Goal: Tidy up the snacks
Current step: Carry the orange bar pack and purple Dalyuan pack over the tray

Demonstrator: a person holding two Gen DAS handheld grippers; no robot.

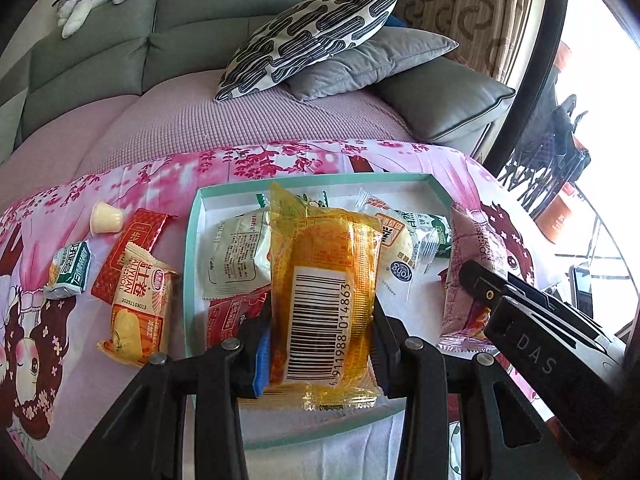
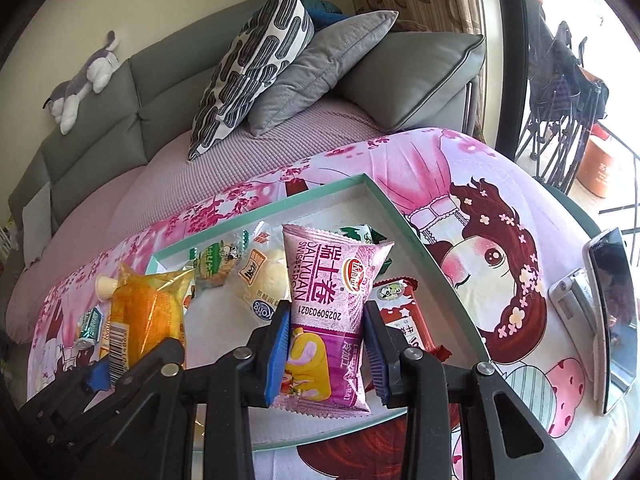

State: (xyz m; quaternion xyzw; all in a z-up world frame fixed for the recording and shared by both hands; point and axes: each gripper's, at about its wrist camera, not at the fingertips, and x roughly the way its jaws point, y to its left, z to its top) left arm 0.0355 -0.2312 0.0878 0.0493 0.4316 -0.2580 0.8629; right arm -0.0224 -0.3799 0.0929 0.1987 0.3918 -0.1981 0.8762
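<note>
2 held snack packets poised over the teal tray [image 1: 192,216].
Left gripper [image 1: 320,344] clamps orange packet [image 1: 320,280], right gripper [image 2: 326,356] clamps pink Swiss-roll packet [image 2: 332,300]; lower each onto bare tray floor before releasing.

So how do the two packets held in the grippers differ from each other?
The orange packet in the left gripper is see-through yellow-orange film, its barcode side facing the camera. The pink packet in the right gripper is opaque pink and purple, showing its printed front with a red logo. The orange one looks broader between the pads; the pink one looks narrower. Both are sealed snack packets, clamped near the lower end above the teal tray.
</note>
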